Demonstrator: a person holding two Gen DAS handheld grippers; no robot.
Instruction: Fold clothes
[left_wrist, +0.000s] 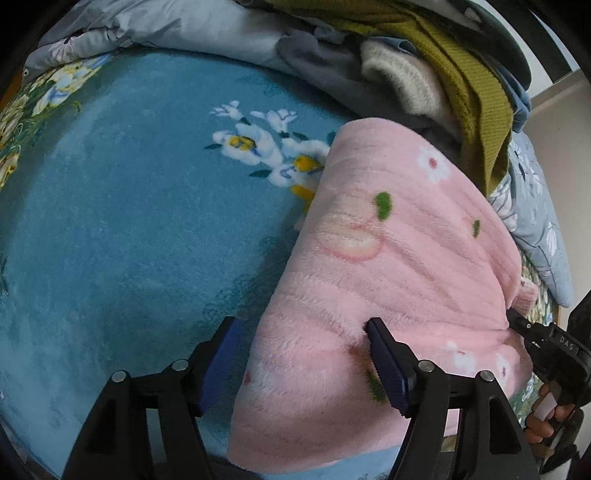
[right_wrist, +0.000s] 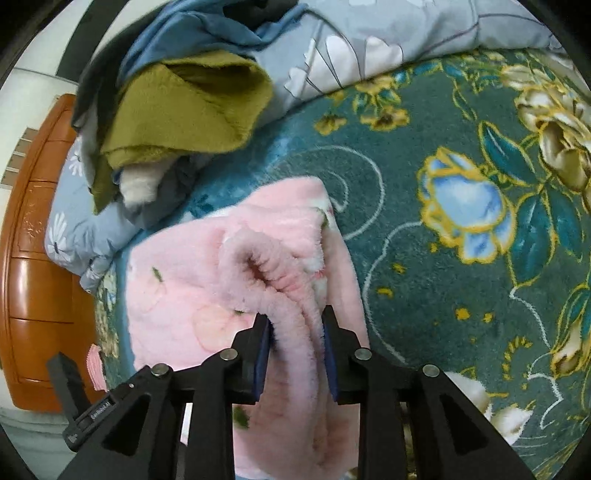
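Lying on: a teal floral blanket (left_wrist: 122, 221) covers the bed, and a pink fleece garment (left_wrist: 388, 258) printed with peaches and small white flowers rests flat on it.
Landmark: the pink fleece garment; all places below are told from it.
Left gripper (left_wrist: 303, 343): its jaws stand wide apart over the near edge of the garment, one blue pad (left_wrist: 388, 365) touching the fleece, the other above the blanket just beside the garment's edge; it grips nothing.
Right gripper (right_wrist: 295, 332): clamped onto a bunched ridge of the garment's fleece, with the fabric pinched between both blue pads.
Beyond the garment: a heap of clothes with an olive knit (left_wrist: 472, 96) on top, touching its far edge.
Behind the heap: a grey floral quilt (right_wrist: 369, 48).
Past the bed edge: an orange wooden cabinet (right_wrist: 37, 266).
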